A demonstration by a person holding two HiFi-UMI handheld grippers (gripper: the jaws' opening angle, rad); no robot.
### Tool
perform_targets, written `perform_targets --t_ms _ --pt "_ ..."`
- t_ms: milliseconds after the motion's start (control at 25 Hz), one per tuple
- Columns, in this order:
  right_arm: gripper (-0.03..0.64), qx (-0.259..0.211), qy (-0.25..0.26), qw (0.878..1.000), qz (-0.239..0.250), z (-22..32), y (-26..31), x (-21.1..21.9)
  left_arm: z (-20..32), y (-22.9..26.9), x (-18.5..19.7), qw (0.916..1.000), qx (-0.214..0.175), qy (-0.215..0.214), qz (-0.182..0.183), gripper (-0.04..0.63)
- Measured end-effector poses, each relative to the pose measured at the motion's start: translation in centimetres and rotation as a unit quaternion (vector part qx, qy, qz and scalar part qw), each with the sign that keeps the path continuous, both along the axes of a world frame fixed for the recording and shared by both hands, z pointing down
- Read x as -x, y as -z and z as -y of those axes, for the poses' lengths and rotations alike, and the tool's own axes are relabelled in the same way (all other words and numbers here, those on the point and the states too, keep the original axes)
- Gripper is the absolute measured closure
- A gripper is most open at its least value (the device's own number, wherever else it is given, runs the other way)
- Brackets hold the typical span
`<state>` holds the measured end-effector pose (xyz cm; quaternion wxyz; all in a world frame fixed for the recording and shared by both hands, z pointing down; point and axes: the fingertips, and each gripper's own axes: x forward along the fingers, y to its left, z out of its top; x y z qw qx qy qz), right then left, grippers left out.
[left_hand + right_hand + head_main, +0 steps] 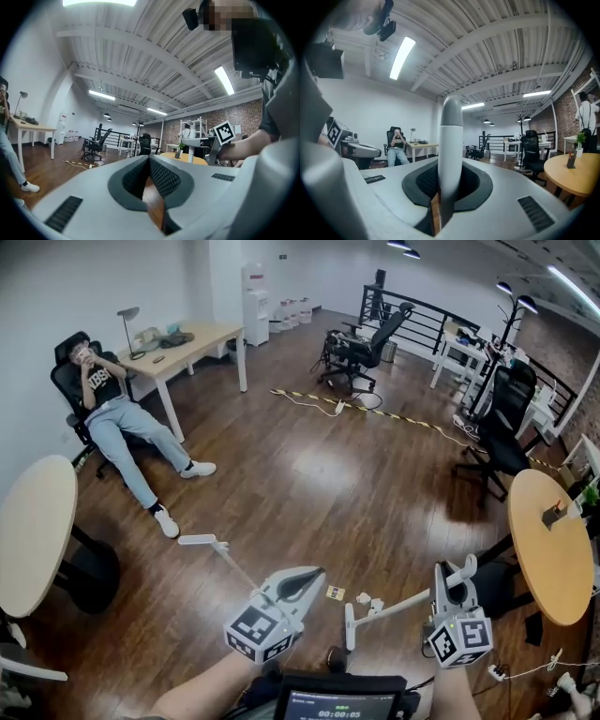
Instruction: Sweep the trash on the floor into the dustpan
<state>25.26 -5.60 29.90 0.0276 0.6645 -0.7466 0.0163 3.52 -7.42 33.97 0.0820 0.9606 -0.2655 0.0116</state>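
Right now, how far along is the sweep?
Done: right tool clamped on a white handle. In hand: its far end sits beside the scraps on the floor. Left: the scraps lie loose, none collected; left tool is shut on nothing.

the middle of the wooden floor lies open and wide. on the left a seated person's legs stretch onto it, and a round counter stands nearer. on the right a second round counter and a black chair close that side. a cable crosses farther off. close in, a thin white rod and a white handle slant down, bare floor between them.
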Motion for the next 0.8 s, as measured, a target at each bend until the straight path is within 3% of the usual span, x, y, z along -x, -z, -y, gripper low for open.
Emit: perform_targets --t_ms 320,440,640,800 --pt "0.56 0.011 0.074 0.997 0.012 6.7 -2.7 -5.0 3.4 -2.9 -6.1 0.9966 0.012 0.077 0.026 0.592" --pt "0.56 0.008 0.104 0.994 0.015 10.2 -4.4 -7.4 5.2 -4.2 -8.6 0.9948 0.012 0.099 0.017 0.592" --pt "0.56 0.025 0.152 0.988 0.0 14.8 -9.5 -9.1 7.8 -10.0 -11.3 0.9894 0.028 0.136 0.042 0.592" --pt "0.56 0.04 0.191 0.98 -0.026 17.7 -14.0 -10.8 8.4 -13.3 -13.6 0.9862 0.045 0.154 0.04 0.592"
